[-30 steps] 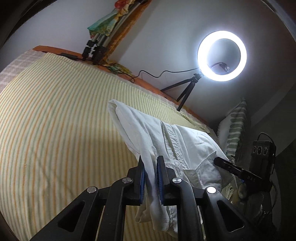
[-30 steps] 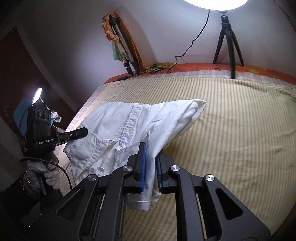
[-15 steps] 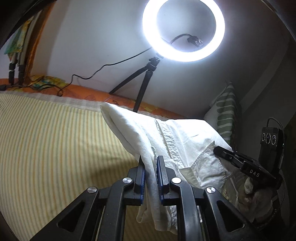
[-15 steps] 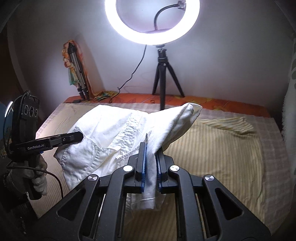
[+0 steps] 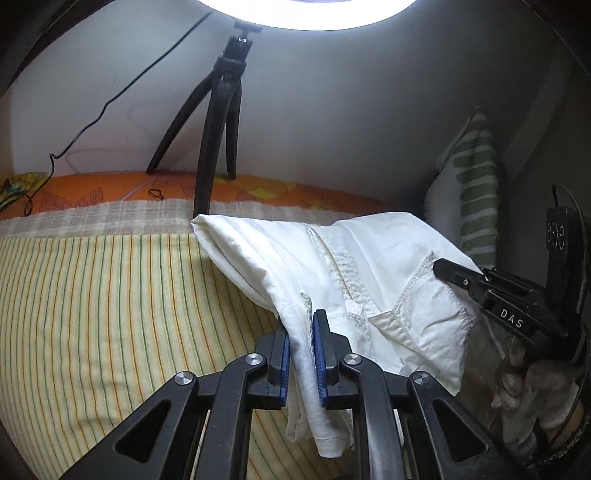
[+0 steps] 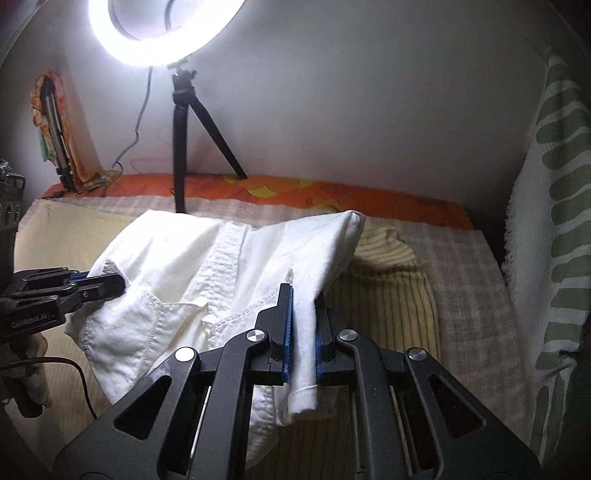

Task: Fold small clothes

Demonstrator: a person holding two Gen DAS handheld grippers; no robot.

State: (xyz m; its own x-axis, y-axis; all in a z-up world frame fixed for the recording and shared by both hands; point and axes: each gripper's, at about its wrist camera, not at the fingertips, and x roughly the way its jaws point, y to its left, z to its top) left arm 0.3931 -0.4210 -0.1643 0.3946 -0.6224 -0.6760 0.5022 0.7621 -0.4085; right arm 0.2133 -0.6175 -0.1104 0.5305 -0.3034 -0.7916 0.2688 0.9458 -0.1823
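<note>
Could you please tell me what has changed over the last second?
Both grippers carried the white shirt toward the ring light end of the striped bed, swinging the views up and around. Unchanged: left gripper and right gripper stay clamped on the cloth.

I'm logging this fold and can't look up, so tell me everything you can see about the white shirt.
The white shirt looks like crinkled cotton, with a stitched button placket and a chest pocket. It hangs stretched between both grippers, raised over the striped bedsheet. The left gripper is shut on a bunched edge, its hem dangling below; the right gripper is shut on another edge. One folded corner sticks out toward the tripod.
</note>
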